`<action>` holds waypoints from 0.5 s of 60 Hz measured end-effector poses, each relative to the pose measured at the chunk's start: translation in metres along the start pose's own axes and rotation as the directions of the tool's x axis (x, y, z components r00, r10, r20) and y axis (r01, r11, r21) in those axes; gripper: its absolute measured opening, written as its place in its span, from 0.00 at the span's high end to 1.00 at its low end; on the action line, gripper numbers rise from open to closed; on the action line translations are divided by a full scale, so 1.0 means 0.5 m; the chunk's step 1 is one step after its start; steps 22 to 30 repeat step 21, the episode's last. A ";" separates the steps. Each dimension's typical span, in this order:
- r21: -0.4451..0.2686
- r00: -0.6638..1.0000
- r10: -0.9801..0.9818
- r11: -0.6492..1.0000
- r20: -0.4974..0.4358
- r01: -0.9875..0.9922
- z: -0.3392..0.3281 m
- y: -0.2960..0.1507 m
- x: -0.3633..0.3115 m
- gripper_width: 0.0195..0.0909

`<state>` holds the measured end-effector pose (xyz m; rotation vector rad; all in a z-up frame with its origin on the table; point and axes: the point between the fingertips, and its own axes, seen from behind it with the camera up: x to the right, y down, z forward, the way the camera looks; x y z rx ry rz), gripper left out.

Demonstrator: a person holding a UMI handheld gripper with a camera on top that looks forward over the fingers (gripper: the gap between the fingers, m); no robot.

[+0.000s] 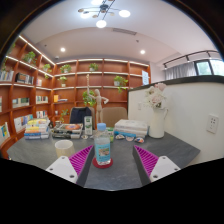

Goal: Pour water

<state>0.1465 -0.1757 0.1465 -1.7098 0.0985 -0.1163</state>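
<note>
Left of frame: bookshelves (30, 85) fill the wall; stacked books (38, 128) sit on the grey table (185, 150). Lower left, a small pale cup (64, 147), probably your pouring target.

Centre: clear water bottle (103, 146), blue label, standing upright just ahead of your gripper (112, 164), roughly on its midline. Fingers spread wide, holding nothing; nothing between the pads (80, 161).

Judgement: thin plastic, light, likely slick and squashy. Take it mid-body at the label, firm but not crushing.

Right: folded cloths (130, 129), then a white vase (157, 118) with flowers.
</note>
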 end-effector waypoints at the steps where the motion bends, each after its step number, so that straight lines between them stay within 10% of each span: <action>1: 0.000 1.000 0.000 1.000 0.000 0.000 -0.005 -0.002 0.000 0.19; 30: 0.030 1.000 0.006 1.000 -0.013 -0.006 -0.030 -0.022 0.009 0.19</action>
